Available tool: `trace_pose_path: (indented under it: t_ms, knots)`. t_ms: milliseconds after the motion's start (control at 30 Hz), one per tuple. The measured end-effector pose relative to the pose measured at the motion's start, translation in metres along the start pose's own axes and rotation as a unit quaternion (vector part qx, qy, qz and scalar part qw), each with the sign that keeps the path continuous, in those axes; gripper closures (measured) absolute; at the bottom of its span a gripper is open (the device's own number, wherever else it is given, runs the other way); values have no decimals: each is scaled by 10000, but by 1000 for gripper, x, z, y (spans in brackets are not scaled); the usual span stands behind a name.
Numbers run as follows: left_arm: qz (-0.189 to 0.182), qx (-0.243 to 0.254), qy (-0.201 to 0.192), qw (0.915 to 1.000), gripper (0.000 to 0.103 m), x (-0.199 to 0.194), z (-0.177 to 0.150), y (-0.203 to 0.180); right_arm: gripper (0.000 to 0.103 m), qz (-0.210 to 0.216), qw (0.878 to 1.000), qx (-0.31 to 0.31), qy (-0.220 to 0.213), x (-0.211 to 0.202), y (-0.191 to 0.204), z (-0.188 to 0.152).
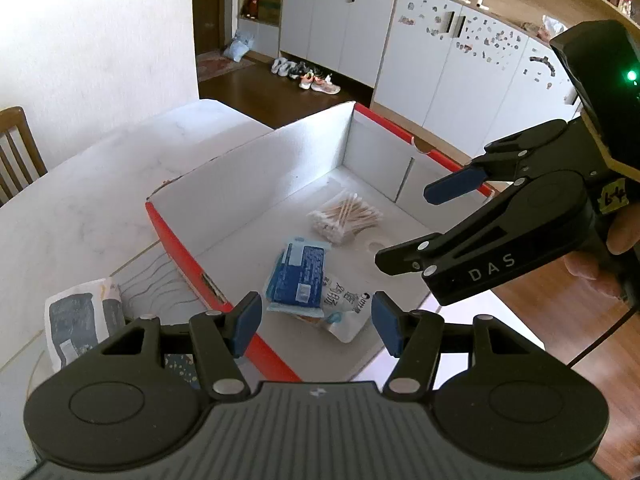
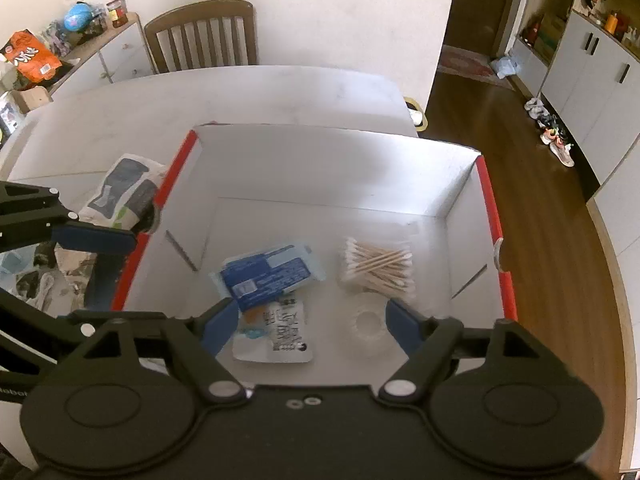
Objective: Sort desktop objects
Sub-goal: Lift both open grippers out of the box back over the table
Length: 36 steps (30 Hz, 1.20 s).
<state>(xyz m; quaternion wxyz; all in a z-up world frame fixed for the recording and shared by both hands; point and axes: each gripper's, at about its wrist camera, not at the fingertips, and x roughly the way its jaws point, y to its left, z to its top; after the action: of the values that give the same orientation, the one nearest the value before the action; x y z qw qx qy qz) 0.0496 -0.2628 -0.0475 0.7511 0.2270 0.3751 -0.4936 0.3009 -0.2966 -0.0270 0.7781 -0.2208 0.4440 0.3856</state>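
Currently both tools are hovering with blue pads spread wide, holding nothing. Left tool (image 1: 316,326) is sitting over the near rim of the red-edged white cardboard box (image 1: 176,248); right tool (image 2: 308,328) is hanging above the box interior. Remaining outside: a grey-and-white printed soft pouch (image 1: 82,320) lying on the white tabletop (image 1: 92,192), left of the box wall, long axis running away from the tool. Left tool is nearer, likely the one to take it.
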Motion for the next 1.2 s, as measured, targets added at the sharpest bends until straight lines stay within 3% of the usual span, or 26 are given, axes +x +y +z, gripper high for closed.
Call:
trace_pose_path:
  t_ms: [167,233,367,933,1200]
  knots:
    - [2,-61,-80,9999,43,-12,-11,3,19,46,9999,43,-112,-8,9,-5]
    - [27,-79,-136,9999,36,-18,-16,5,16,83,9998,63,-174,-12,13,-7]
    - [50,-95,-272,9996,36,-33,-25,8,14,81,9996,61,-274,-19,27,-11]
    - [32,-257,-652,9975,4,-75,-63,40,9,162,9984,195,-501,-35,85,-21]
    - [-90,-349,-749,9965,3,-86,-79,59,9,59,9979,254,-588,-37,111,-26]
